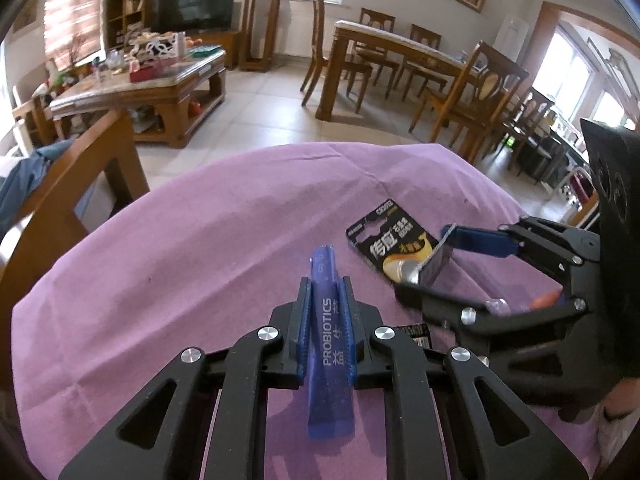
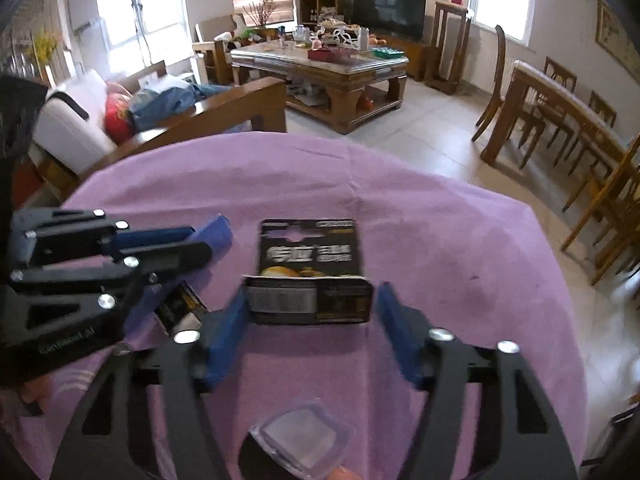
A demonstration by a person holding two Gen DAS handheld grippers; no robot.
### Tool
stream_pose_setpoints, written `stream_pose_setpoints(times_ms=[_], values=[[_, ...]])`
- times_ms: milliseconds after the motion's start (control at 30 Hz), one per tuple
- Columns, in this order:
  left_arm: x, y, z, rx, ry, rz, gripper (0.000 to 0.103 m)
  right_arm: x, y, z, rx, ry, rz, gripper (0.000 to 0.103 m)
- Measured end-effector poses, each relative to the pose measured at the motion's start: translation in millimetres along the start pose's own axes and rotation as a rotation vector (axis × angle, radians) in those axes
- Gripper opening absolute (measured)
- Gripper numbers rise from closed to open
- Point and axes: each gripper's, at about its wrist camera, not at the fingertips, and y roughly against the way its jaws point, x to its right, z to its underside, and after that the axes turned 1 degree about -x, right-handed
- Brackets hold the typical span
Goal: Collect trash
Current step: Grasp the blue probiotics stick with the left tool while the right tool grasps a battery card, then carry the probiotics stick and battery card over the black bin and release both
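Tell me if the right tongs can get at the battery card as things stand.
Probably yes. The right tongs are open with the black battery card sitting between the blue pads, nothing blocking it. The left tongs, shut on the probiotics sachet, stay off to the side.

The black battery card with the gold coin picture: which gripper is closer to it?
Right. The right gripper has the black battery card between its open fingers; the left gripper sits beside it, clamping a blue probiotics sachet.

Both tools are built of black slotted linkage arms, joined by silver screws (round-headed), and tipped with blue pads (image 1: pixel 304 332).
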Motion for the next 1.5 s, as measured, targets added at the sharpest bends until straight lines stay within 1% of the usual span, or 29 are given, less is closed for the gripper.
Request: stream_pose_setpoints(times_ms=[33,133,233,467,567,633,700,767,833,967,1033,1167,1267,1367,1467,1500], values=[[-1.6,0.6,1.8,0.003,0.000,0.003,0.014,-0.7,2.2,1.0,0.000,0.003,0.011,0.059],[1.3,7.0,3.0,0.023,0.001,0.017,0.014,1.1,8.0,2.8,0.019,-0.016,-0.005,0.059],[1.7,15.3,6.4,0.049,0.000,0.032,0.014,0.8,24.4,6.4,0.062,-0.033,-0.016,0.059],[17.6,39.5,16.2,0.097,-0.025,0.066,0.014,16.4,85.4,23.6,0.180,-0.126,-0.088,0.059],[30.5,53.5,22.4,0.123,-0.054,0.087,0.014,23.3,111.4,36.7,0.229,-0.180,-0.123,0.059],[48.4,65.6,27.9,0.140,-0.081,0.111,0.014,31.6,133.5,48.5,0.270,-0.213,-0.126,0.059],[67.7,76.4,32.5,0.154,-0.109,0.136,0.014,40.9,150.6,60.5,0.303,-0.244,-0.125,0.059],[89.5,86.7,36.4,0.168,-0.139,0.166,0.014,55.7,174.6,80.1,0.345,-0.289,-0.117,0.059],[119.0,98.4,41.6,0.185,-0.177,0.204,0.014,66.4,190.5,95.0,0.378,-0.323,-0.098,0.059],[175.7,111.6,54.7,0.204,-0.240,0.284,0.014,94.7,229.8,138.6,0.447,-0.406,-0.014,0.059],[211.6,115.4,63.0,0.205,-0.276,0.342,0.014,108.4,244.6,157.7,0.469,-0.440,0.030,0.059],[275.3,115.3,81.6,0.193,-0.337,0.430,0.014,138.5,275.0,201.6,0.503,-0.524,0.129,0.059],[333.0,112.0,99.1,0.176,-0.398,0.504,0.014,160.0,294.6,233.0,0.524,-0.585,0.191,0.059],[374.3,103.1,115.5,0.151,-0.431,0.556,0.014,178.9,310.4,264.7,0.533,-0.643,0.263,0.059],[420.9,93.2,133.5,0.116,-0.465,0.615,0.014,195.0,320.4,291.2,0.533,-0.685,0.312,0.059],[431.3,90.3,137.8,0.108,-0.475,0.625,0.014,199.7,322.4,298.9,0.532,-0.699,0.326,0.059]])
